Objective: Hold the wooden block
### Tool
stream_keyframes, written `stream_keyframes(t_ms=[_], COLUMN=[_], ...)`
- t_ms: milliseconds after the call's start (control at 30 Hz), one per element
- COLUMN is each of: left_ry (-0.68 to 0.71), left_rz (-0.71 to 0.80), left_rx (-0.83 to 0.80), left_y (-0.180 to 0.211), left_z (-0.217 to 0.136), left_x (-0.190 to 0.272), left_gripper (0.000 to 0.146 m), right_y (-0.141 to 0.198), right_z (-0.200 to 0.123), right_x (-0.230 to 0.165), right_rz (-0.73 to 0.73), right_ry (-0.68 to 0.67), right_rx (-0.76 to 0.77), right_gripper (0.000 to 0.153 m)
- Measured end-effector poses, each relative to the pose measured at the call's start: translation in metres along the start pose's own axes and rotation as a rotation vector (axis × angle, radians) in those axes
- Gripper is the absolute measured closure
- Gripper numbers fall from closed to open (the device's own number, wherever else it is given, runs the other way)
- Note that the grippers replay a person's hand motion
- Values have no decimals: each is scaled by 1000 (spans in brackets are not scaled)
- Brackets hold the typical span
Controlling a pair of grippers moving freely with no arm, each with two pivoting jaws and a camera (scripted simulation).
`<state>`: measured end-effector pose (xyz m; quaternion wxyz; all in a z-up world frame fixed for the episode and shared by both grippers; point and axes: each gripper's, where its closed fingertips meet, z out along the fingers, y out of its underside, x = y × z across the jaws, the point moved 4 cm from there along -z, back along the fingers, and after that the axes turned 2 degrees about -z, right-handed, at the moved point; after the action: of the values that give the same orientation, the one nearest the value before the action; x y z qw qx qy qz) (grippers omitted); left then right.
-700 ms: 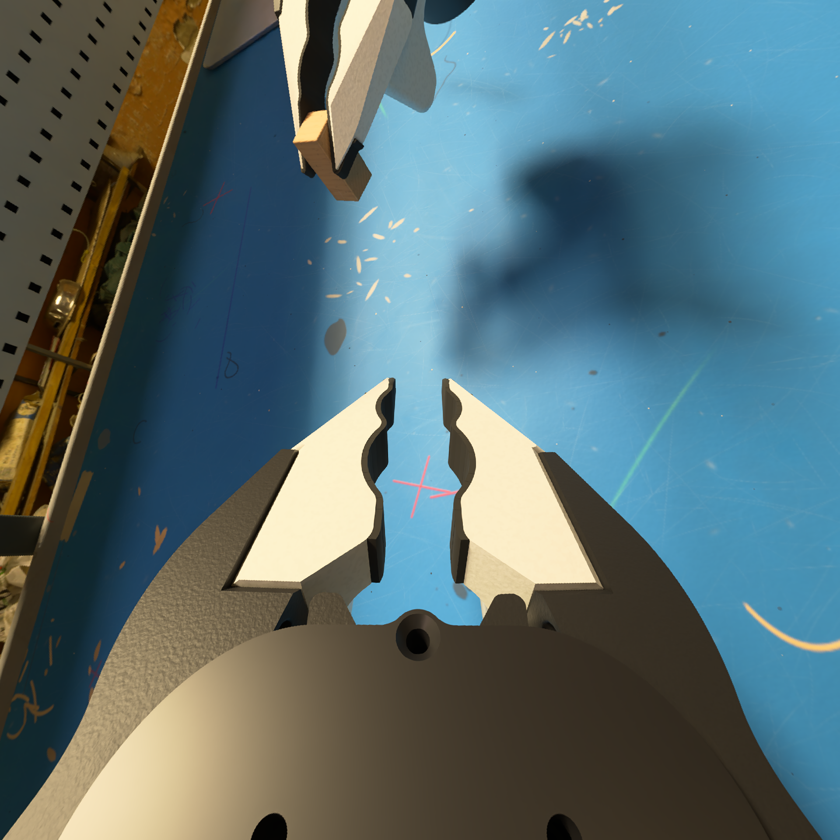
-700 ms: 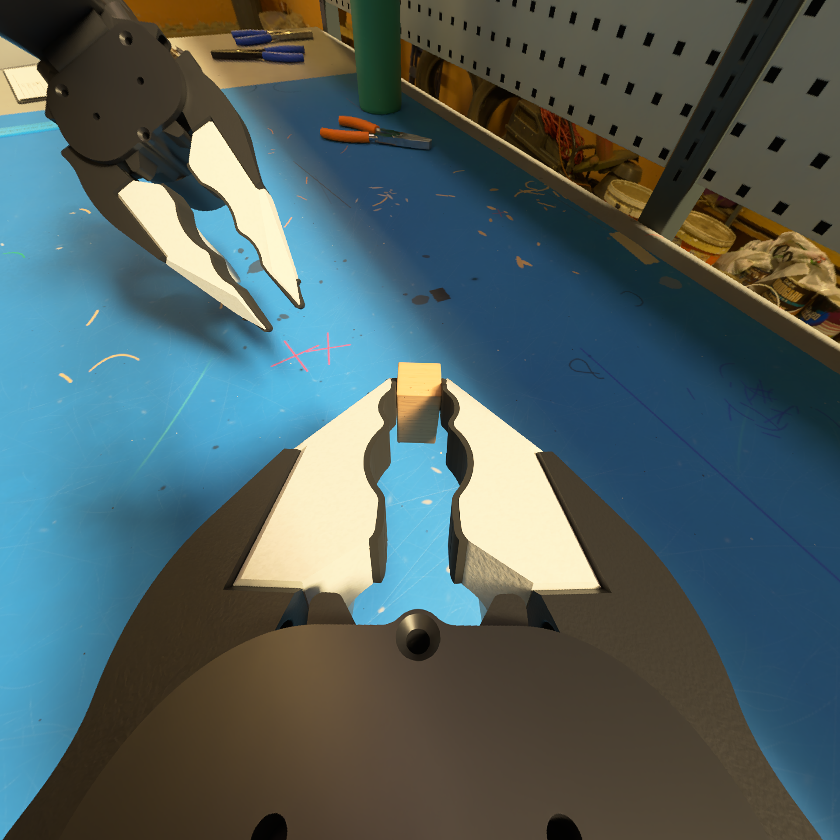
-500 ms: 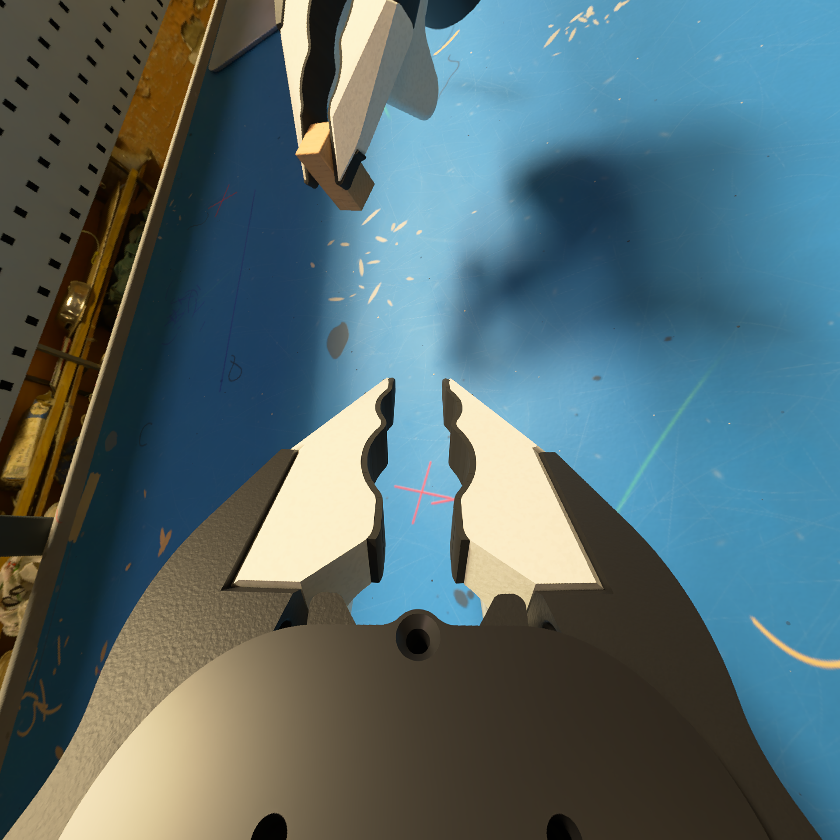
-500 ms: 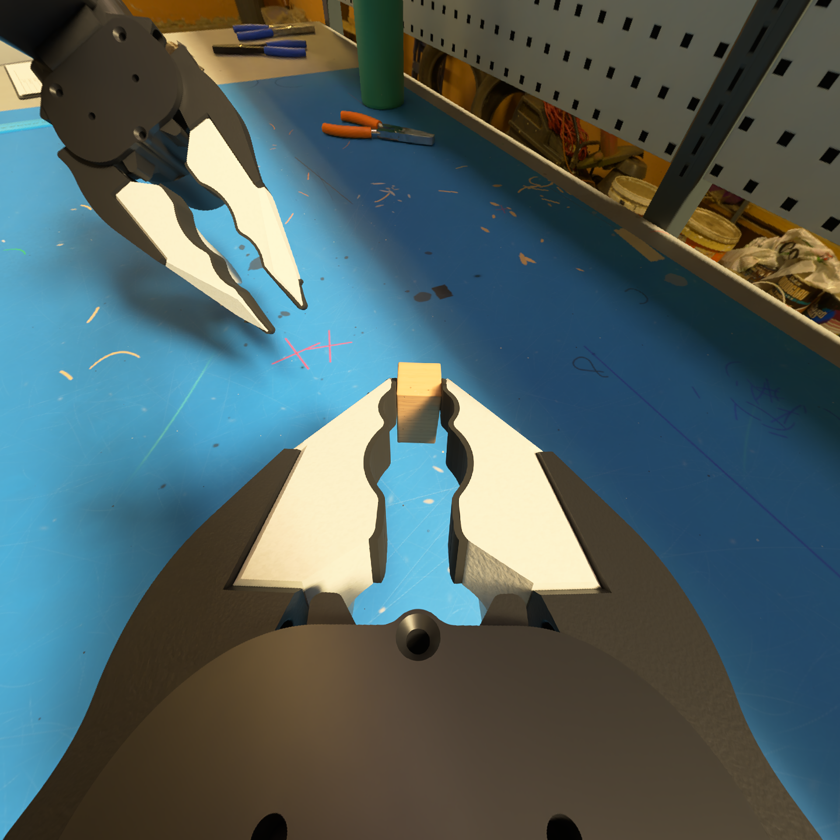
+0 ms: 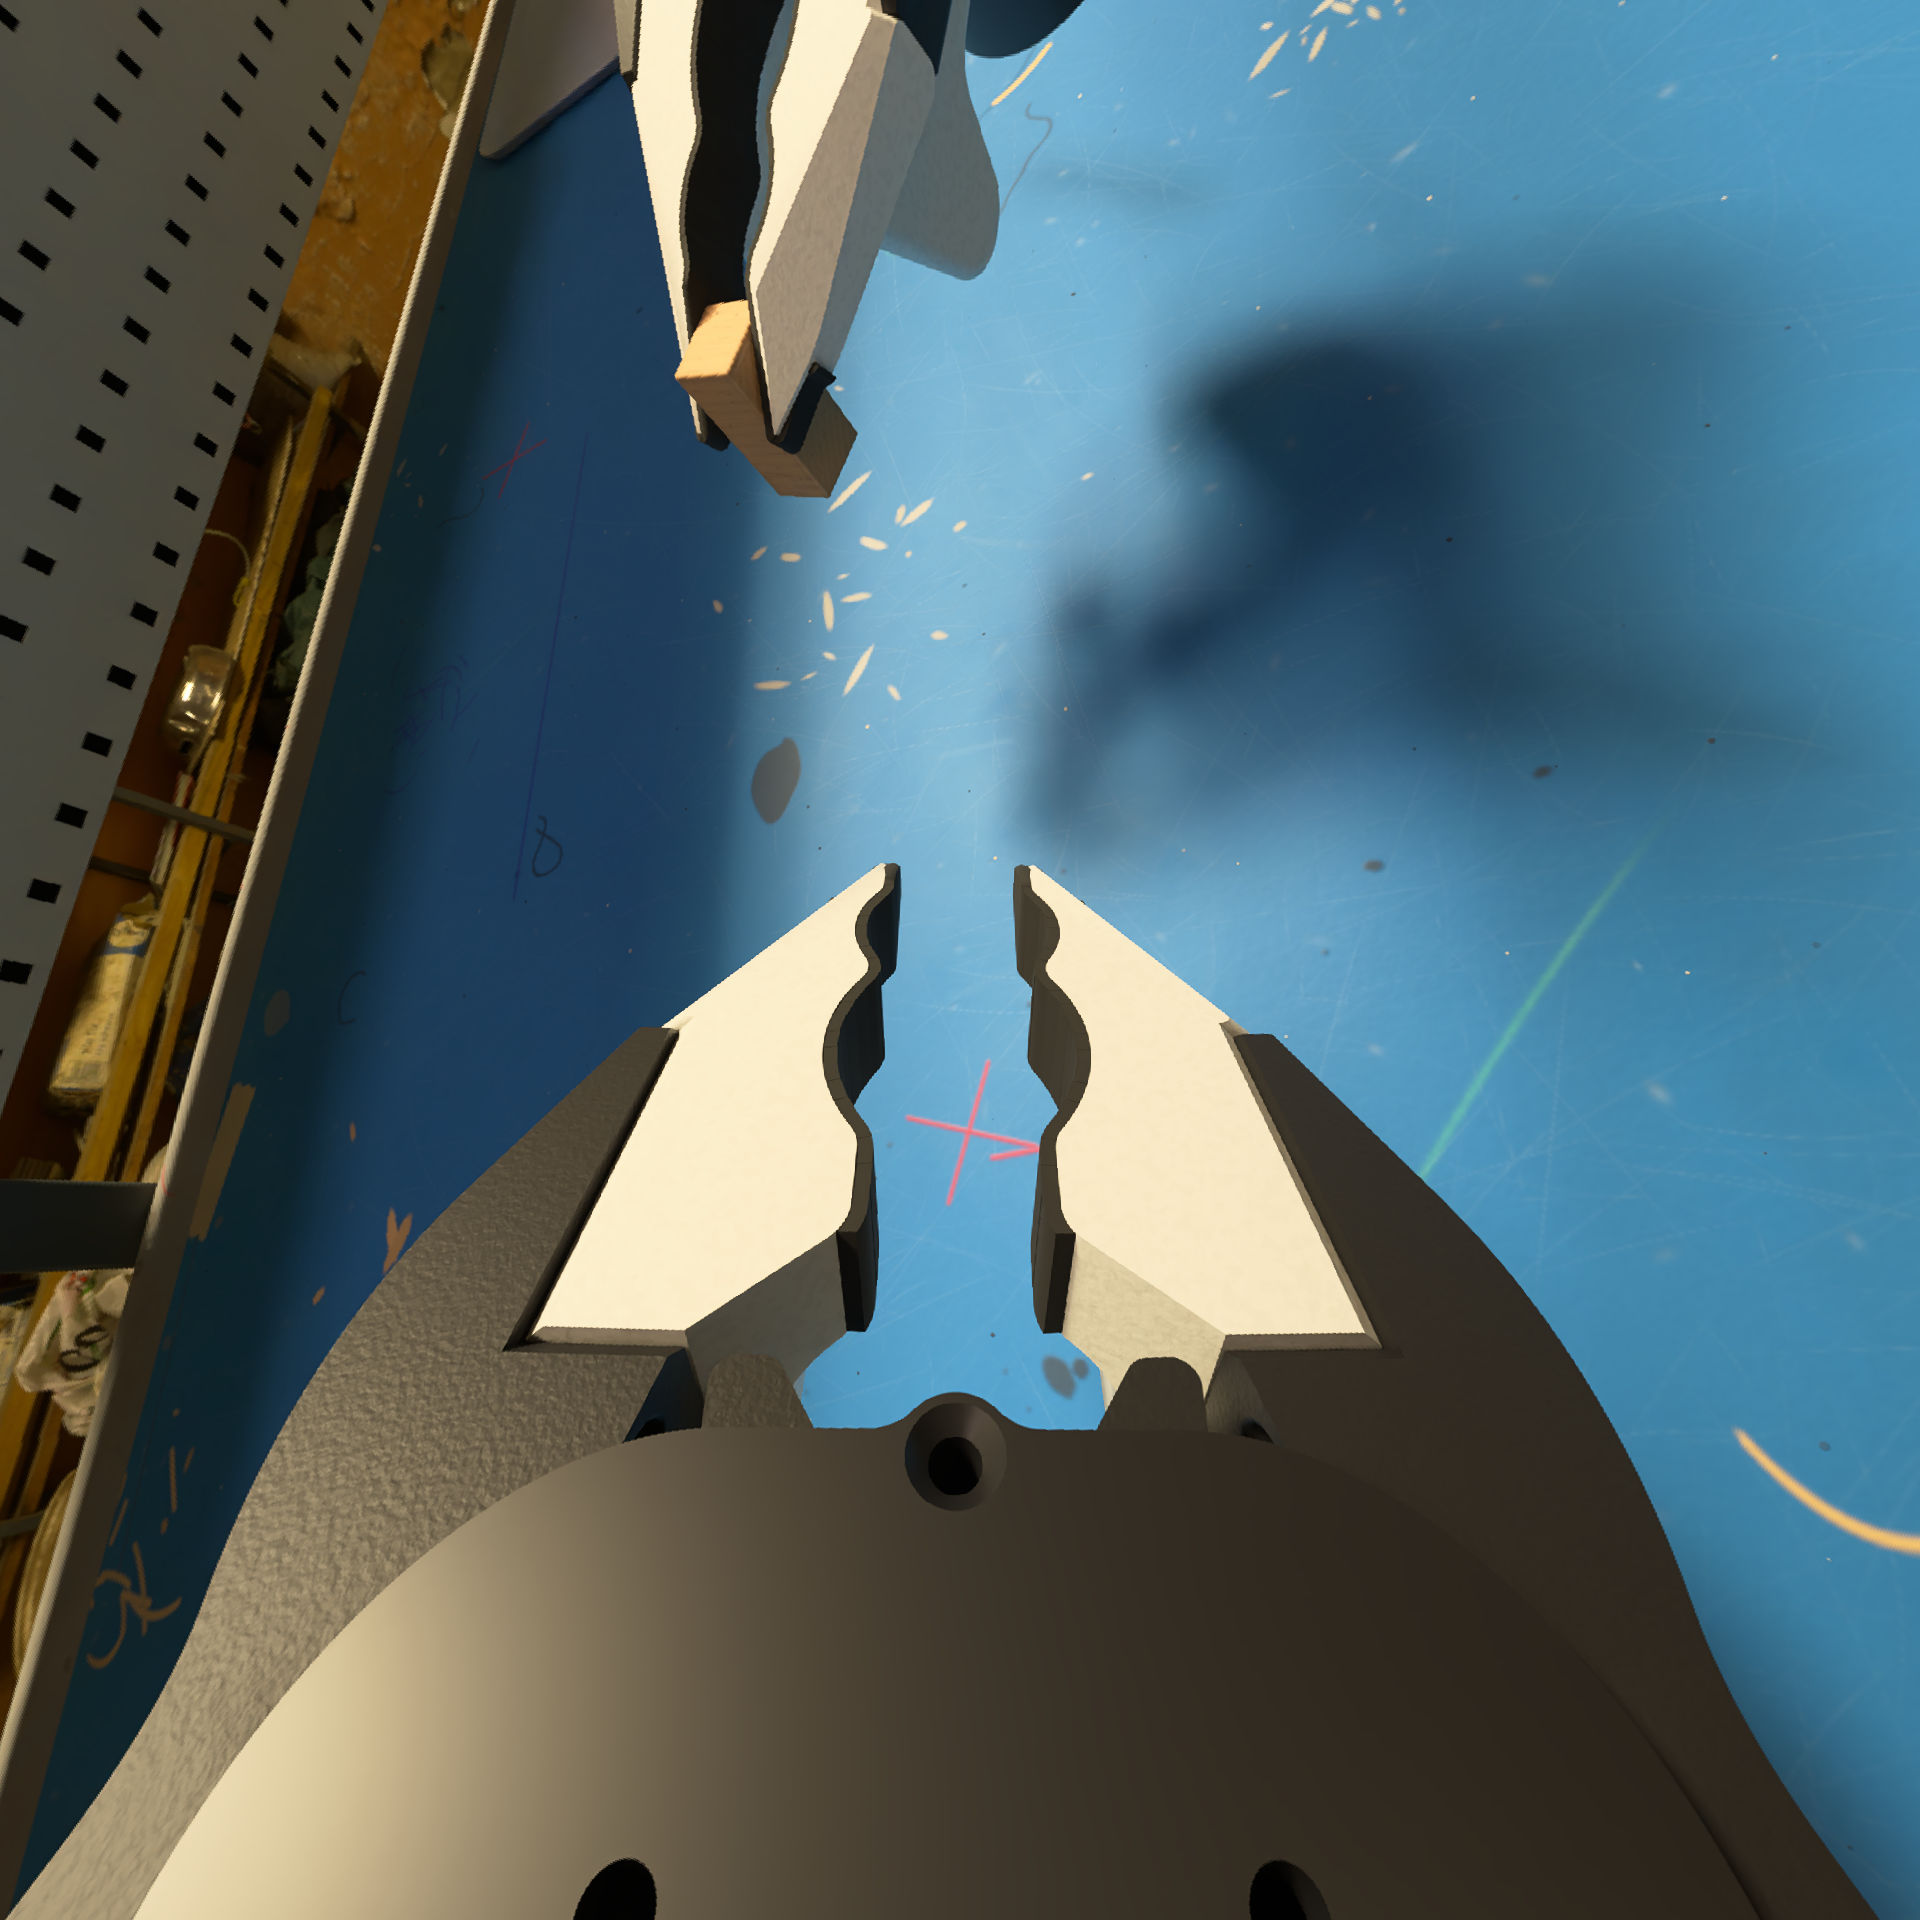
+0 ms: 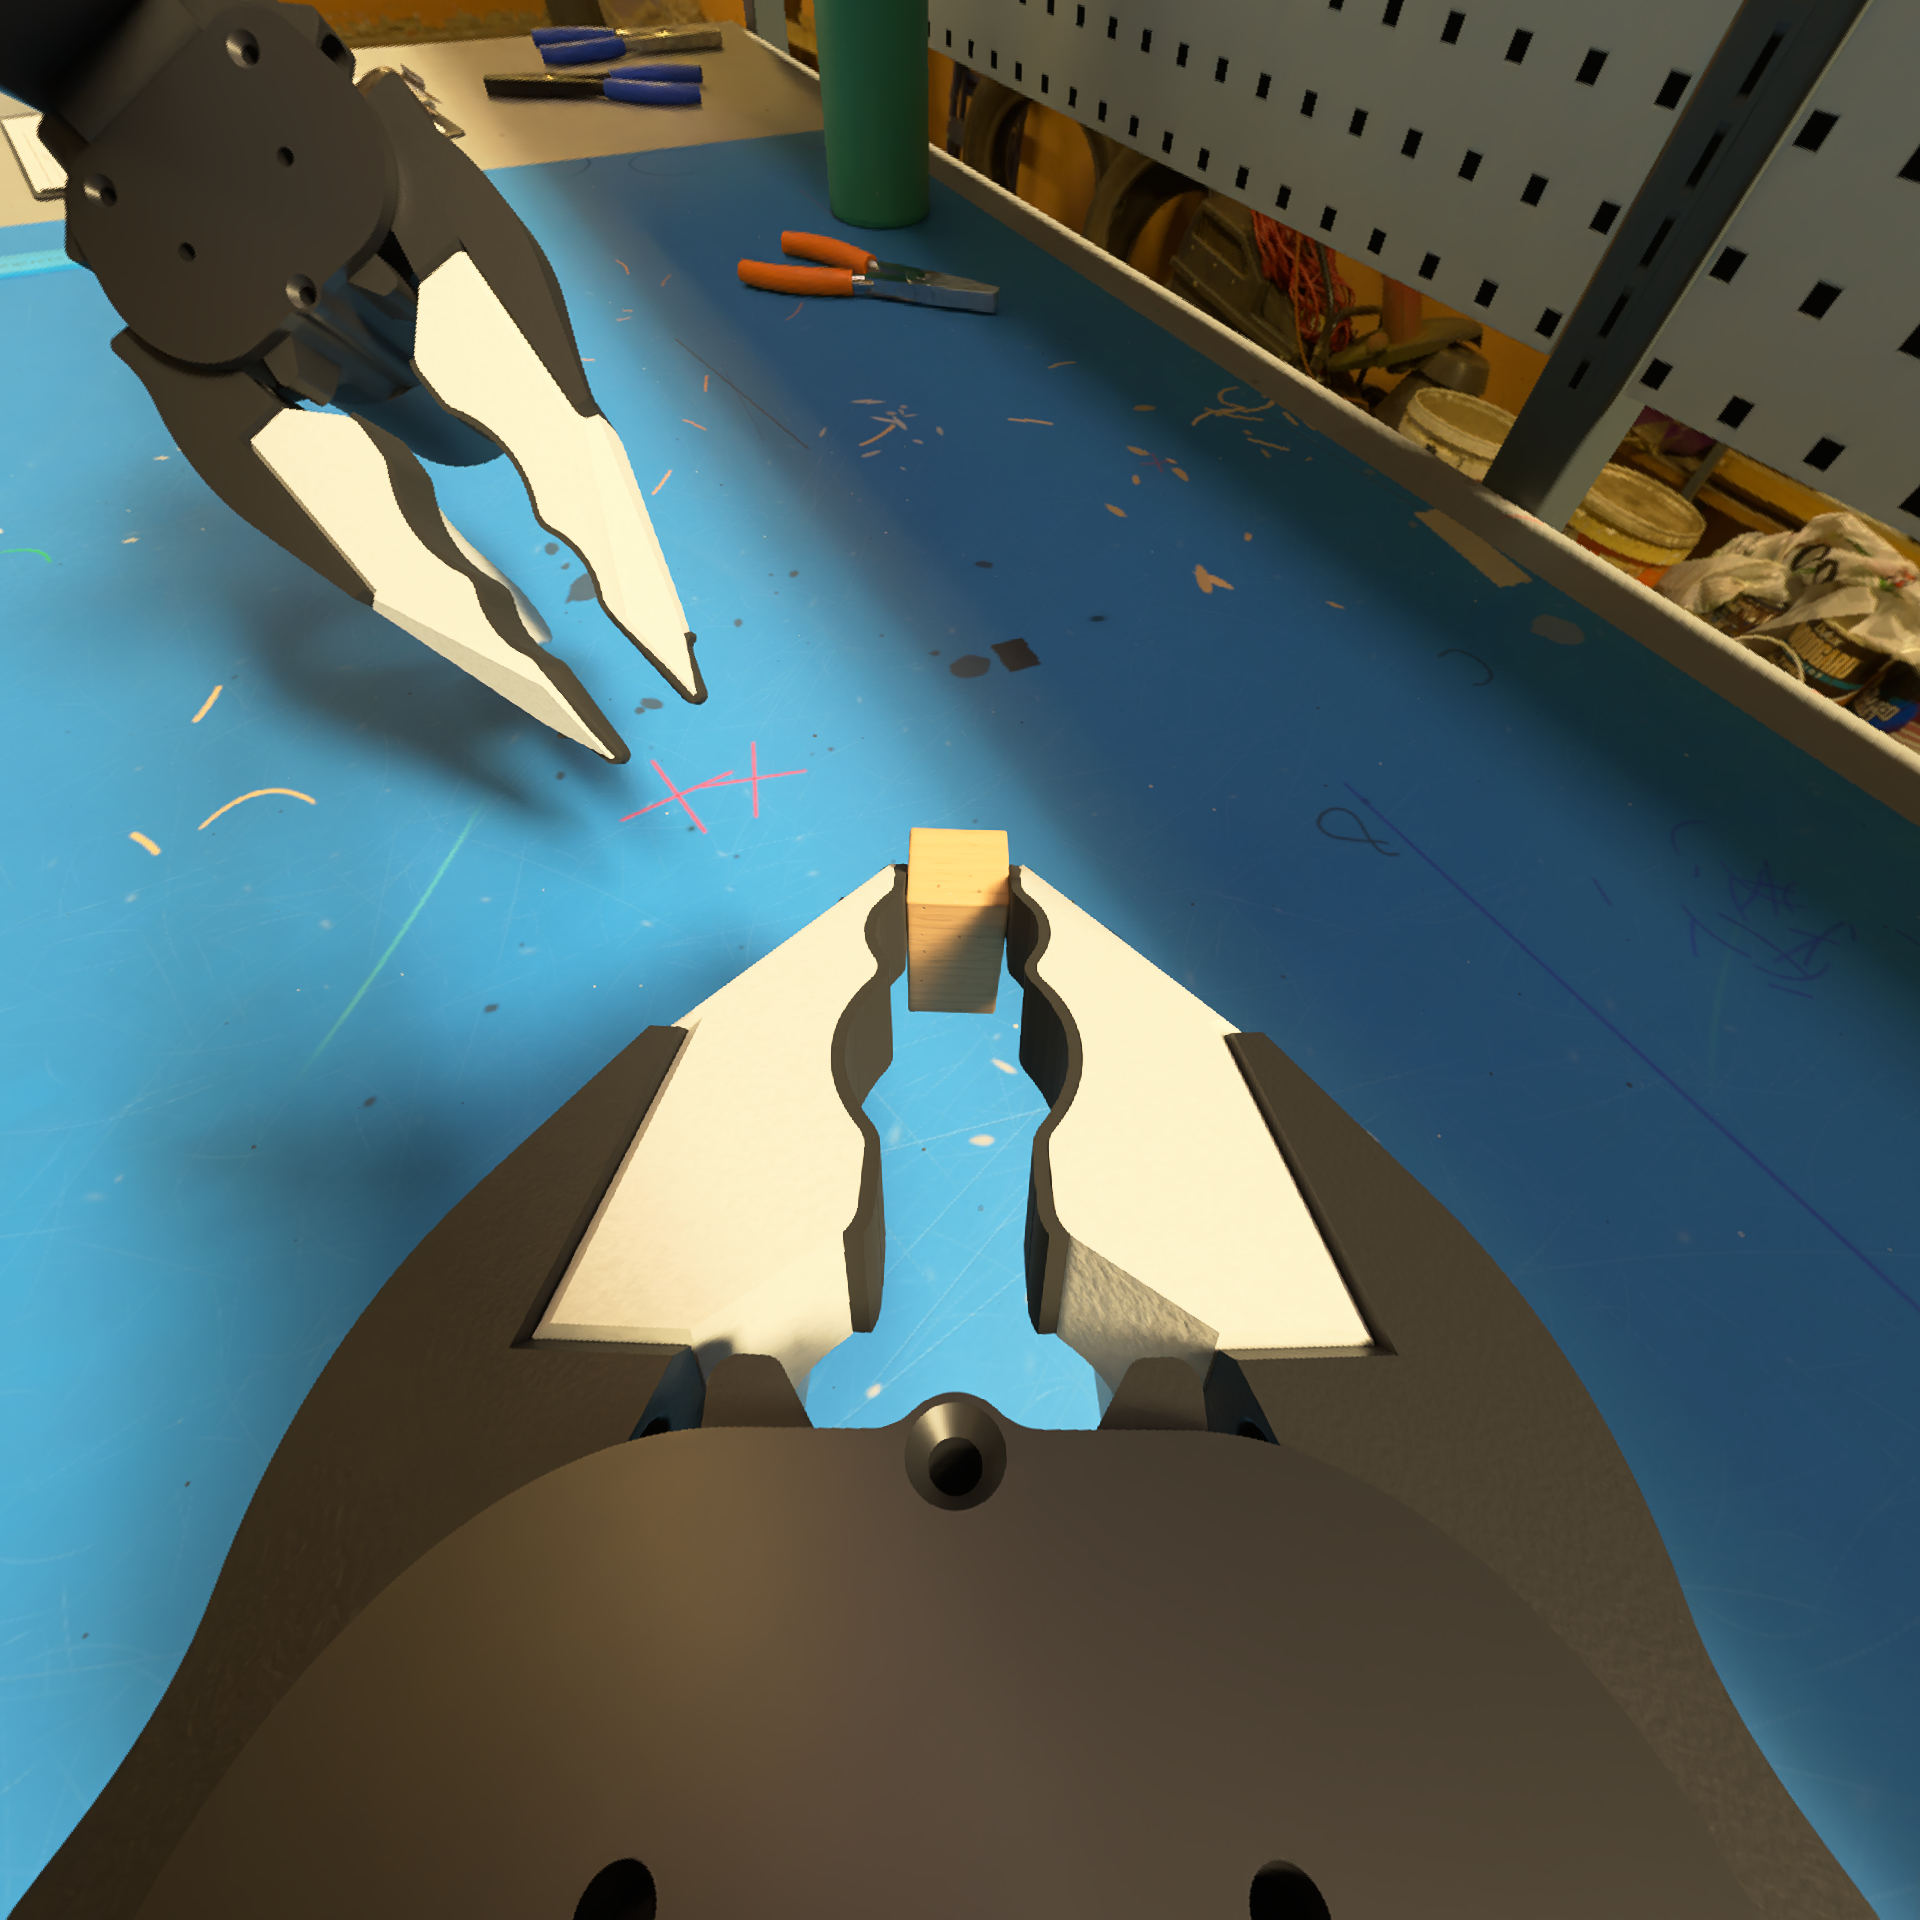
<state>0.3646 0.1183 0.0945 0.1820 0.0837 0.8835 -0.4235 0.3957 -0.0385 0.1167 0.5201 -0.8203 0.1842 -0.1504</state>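
My right gripper point(image 6: 957, 883) is shut on a small pale wooden block point(image 6: 957, 920), pinched between its fingertips and held above the blue mat point(image 6: 1247, 935). In the left wrist view the block point(image 5: 805, 457) shows at the top, between the right gripper's fingers point(image 5: 810, 239). My left gripper point(image 5: 956, 883) is open and empty, hovering over a pink cross mark point(image 5: 966, 1132) on the mat. In the right wrist view the left gripper point(image 6: 660, 717) is at the upper left, fingertips pointing down near the pink marks point(image 6: 717, 790), apart from the block.
A grey pegboard shelf point(image 6: 1455, 156) with clutter runs along the mat's right edge. Orange-handled pliers point(image 6: 862, 275), a green cylinder point(image 6: 873, 104) and blue-handled pliers point(image 6: 613, 62) lie at the far end. Wood shavings point(image 5: 842, 613) dot the mat.
The right gripper with the block has shifted slightly lower in the left wrist view. The left gripper has stayed open and hardly moved.
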Motion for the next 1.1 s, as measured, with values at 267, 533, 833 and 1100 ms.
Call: stream_keyframes(t_ms=[267, 533, 833, 1100], left_ry=[1, 0, -2, -6], left_rz=[-1, -7, -19, -14], left_rx=[0, 1, 9, 4], left_y=[0, 0, 1, 0], left_z=[0, 1, 1, 1], left_x=[0, 0, -2, -1], left_gripper=[124, 124, 125, 125], right_y=[0, 0, -1, 0], right_z=[0, 0, -1, 0], right_x=[0, -1, -1, -1], right_rz=[0, -3, -4, -4], right_ry=[-2, -3, -1, -2], right_rx=[-1, 0, 1, -3], right_gripper=[135, 135, 135, 135])
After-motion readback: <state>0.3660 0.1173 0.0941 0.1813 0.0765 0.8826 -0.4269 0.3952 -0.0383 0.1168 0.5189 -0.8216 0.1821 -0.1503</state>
